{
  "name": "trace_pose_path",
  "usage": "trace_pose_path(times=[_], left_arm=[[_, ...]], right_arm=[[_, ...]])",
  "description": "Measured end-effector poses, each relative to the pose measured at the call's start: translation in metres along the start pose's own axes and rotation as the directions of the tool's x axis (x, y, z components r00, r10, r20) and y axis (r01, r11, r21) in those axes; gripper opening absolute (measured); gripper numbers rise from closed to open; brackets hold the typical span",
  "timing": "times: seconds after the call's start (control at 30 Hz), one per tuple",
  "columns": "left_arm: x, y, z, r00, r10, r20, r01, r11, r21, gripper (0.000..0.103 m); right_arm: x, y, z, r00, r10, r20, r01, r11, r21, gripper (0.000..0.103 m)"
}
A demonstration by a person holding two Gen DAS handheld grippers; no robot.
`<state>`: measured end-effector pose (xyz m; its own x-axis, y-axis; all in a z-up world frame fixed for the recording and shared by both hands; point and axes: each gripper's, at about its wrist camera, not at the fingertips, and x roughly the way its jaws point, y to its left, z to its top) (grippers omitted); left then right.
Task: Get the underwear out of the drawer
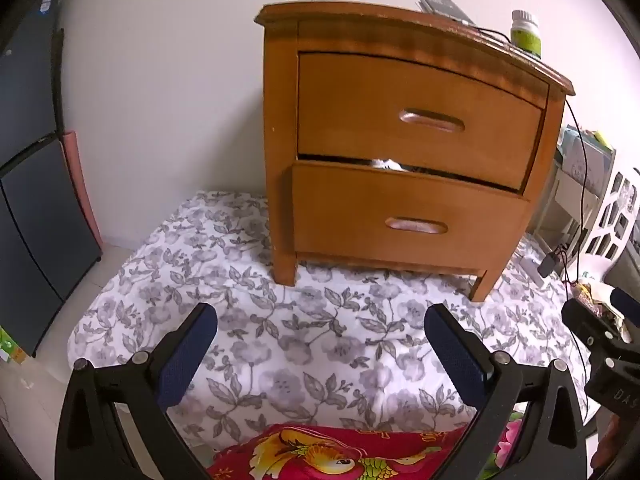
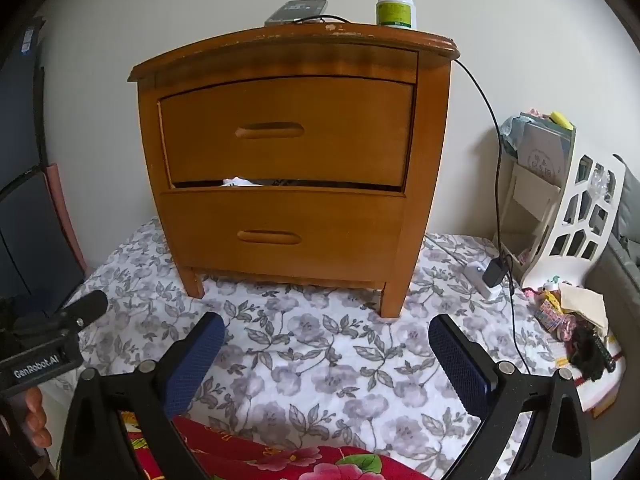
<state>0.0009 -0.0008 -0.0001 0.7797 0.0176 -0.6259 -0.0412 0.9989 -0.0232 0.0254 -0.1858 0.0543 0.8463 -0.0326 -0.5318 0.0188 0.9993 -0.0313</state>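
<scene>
Open stretch of grey-flowered white bedsheet point(image 2: 320, 344) between wide-spread gripper fingers and curved-front brown wooden nightstand point(image 2: 292, 152). Both drawer fronts nearly flush; narrow dark gap point(image 2: 320, 185) above lower drawer, partly filled by white fabric point(image 2: 240, 181). Right flank crowded: black cable point(image 2: 494, 132), white cut-out rack point(image 2: 576, 216).

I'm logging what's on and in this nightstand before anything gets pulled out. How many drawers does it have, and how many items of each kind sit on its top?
Drawers: 2, the upper drawer and the lower drawer
Pill bottles: 1, the white bottle
Flat dark devices: 1, the device
Total: 4
</scene>
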Motion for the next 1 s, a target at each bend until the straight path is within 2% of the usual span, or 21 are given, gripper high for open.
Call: trace_pose_path(times=[0.13,0.27,0.43,0.6,0.77,1.0], left_arm=[[0.004,0.002,0.009,1.0,0.01,0.01,-0.01,1.0,-0.026,0.103],[-0.007,0.004,0.012,0.999,0.024,0.047,-0.023,0.999,-0.035,0.103],[-0.011,0.009,0.009,0.999,-0.01,0.044,0.013,0.998,-0.056,0.103],[-0.011,0.011,0.007,0.999,-0.015,0.051,0.018,0.997,-0.069,0.103],[-0.014,0.012,0.007,0.996,0.014,0.083,-0.006,0.996,-0.089,0.103],[-0.016,0.017,0.004,0.992,-0.017,0.123,0.03,0.995,-0.099,0.103]], right_arm=[[-0.003,0.009,-0.002,1.0,-0.022,0.01,0.022,1.0,-0.016,0.103],[0.001,0.002,-0.004,1.0,-0.003,-0.02,0.003,1.0,0.01,0.103],[0.004,0.0,-0.003,0.999,-0.006,-0.043,0.007,1.0,0.021,0.103],[0.004,0.001,-0.005,0.999,-0.007,-0.046,0.008,1.0,0.02,0.103],[0.005,-0.001,-0.006,0.998,-0.005,-0.058,0.007,1.0,0.024,0.103],[0.005,-0.001,-0.008,0.998,-0.003,-0.063,0.005,0.999,0.031,0.103]])
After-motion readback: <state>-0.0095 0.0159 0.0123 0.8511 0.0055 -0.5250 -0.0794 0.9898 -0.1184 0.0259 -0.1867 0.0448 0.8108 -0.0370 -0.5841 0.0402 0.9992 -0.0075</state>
